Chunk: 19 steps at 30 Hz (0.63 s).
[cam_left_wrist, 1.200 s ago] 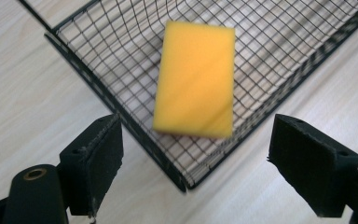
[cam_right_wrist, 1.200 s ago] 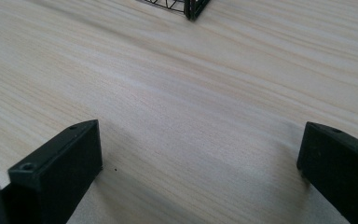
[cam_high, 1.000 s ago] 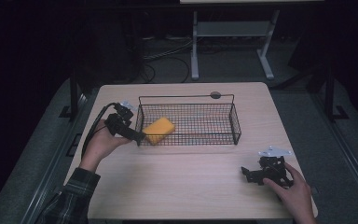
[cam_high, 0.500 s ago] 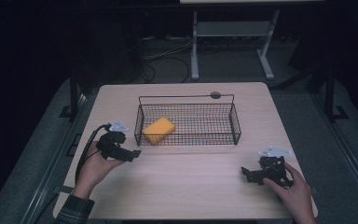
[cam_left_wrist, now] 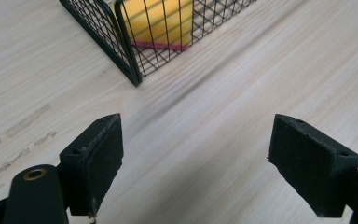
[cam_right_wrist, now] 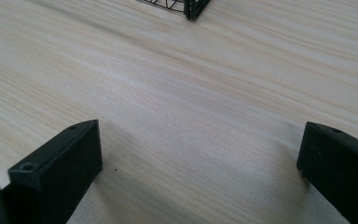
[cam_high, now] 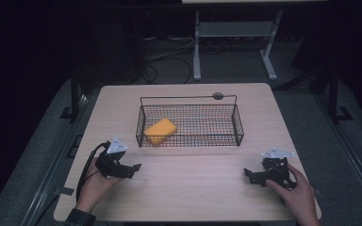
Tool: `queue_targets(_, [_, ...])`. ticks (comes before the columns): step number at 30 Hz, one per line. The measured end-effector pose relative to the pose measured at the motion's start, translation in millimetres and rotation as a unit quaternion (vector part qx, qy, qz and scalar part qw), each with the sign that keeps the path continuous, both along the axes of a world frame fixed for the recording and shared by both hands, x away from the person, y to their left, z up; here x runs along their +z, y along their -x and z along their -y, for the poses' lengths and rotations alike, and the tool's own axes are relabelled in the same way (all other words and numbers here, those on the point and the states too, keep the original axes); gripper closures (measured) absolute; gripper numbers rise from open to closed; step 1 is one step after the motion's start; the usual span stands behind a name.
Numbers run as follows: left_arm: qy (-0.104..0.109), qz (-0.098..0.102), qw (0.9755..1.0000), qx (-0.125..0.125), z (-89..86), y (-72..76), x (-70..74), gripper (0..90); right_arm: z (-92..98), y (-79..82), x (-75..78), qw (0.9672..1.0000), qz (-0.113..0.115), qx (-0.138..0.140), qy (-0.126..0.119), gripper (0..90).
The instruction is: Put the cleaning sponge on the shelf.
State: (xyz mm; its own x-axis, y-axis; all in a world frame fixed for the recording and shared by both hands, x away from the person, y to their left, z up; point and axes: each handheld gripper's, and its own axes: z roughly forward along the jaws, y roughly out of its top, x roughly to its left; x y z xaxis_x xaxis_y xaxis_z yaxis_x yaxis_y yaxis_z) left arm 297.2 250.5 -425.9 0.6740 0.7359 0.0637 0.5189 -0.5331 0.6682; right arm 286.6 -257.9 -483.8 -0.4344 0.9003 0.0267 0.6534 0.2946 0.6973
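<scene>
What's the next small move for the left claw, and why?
Probably just rest it on the table. The sponge already lies in the basket, and the left claw sits open and empty, apart from the basket. Nothing is left to grasp.

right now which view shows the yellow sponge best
The high view: the whole yellow sponge shows, lying in the left end of the wire basket. The left gripper view catches just part of it behind the mesh at the top edge. The right gripper view has a basket corner, no sponge.
</scene>
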Motion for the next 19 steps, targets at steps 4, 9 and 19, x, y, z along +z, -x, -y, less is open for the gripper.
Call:
queue_targets(4, [0.003, 0.001, 1.0, -0.001, -2.9, 5.8, -9.6, 17.0, 0.0, 0.0, 0.0, 1.0, 0.0, 0.0, 0.0, 0.0])
queue_targets(9, [0.0, -0.007, 1.0, 0.001, -8.2, 11.7, -24.8, 17.0, 0.0, 0.0, 0.0, 1.0, 0.0, 0.0, 0.0, 0.0])
queue_targets(19, [-0.001, -0.017, 0.9998, 0.01, -17.6, 13.3, -34.4, 15.6, 0.0, 0.0, 0.0, 1.0, 0.0, 0.0, 0.0, 0.0])
